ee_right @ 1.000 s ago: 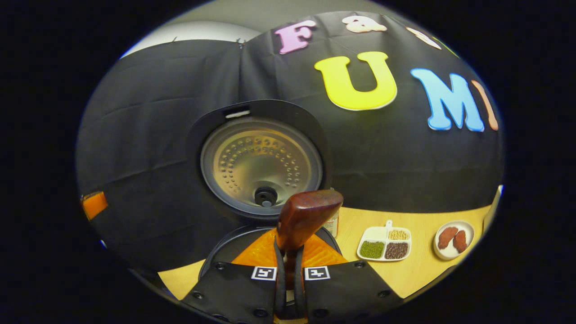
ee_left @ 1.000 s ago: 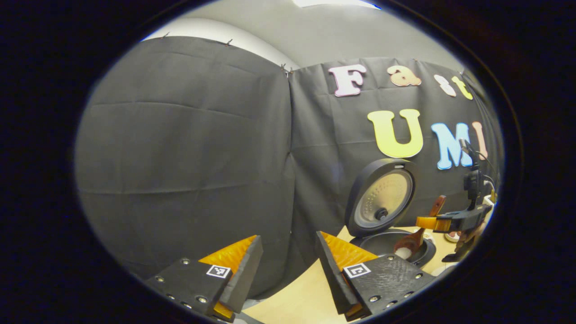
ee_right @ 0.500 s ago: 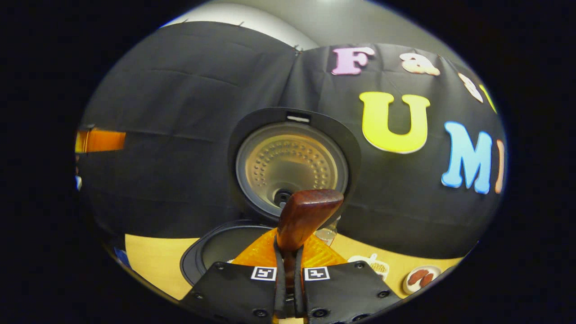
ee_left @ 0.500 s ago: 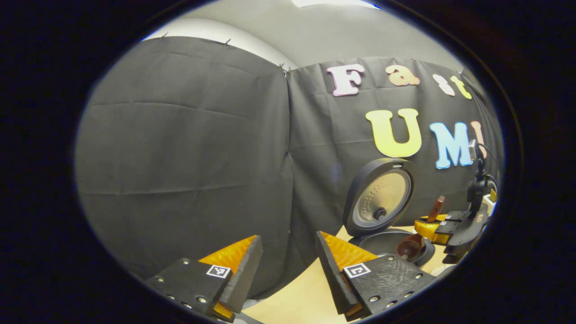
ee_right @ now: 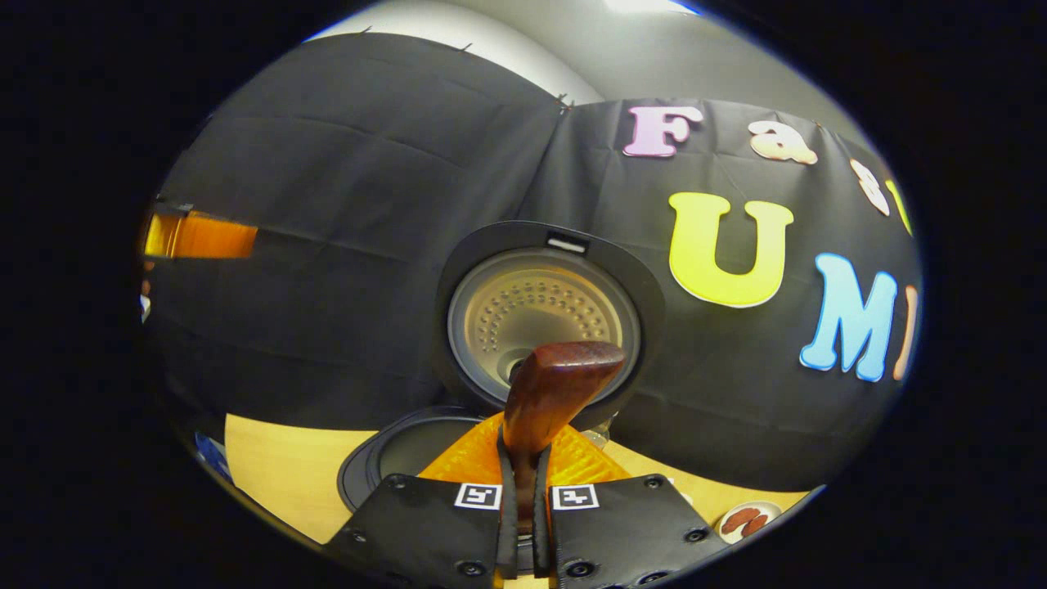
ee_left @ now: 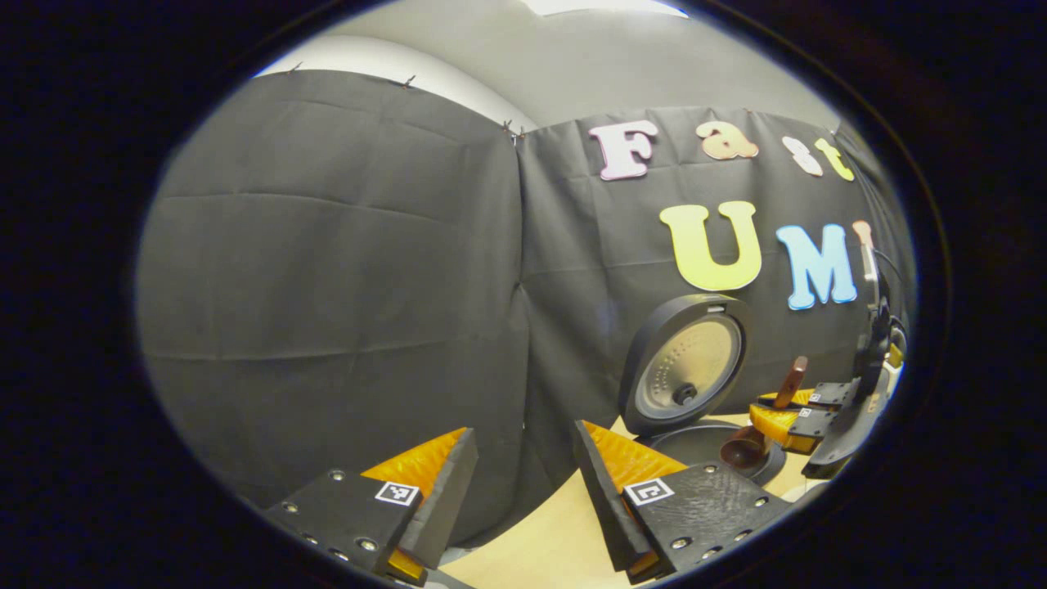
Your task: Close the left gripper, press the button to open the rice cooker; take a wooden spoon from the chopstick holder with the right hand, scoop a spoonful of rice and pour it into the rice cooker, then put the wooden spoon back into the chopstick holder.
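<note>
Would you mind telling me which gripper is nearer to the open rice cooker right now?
Right. The right gripper, shut on the wooden spoon, sits at the rice cooker's pot rim. The left gripper hangs open, well back and off to the side.

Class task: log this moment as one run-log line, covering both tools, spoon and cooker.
left tool: open, idle | right tool: shut on wooden spoon | spoon bowl over pot | rice cooker: lid up

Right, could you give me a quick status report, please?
Left claw open, idle. Right claw shut on wooden spoon, bowl over rice cooker. Lid up; nothing in the way.
</note>
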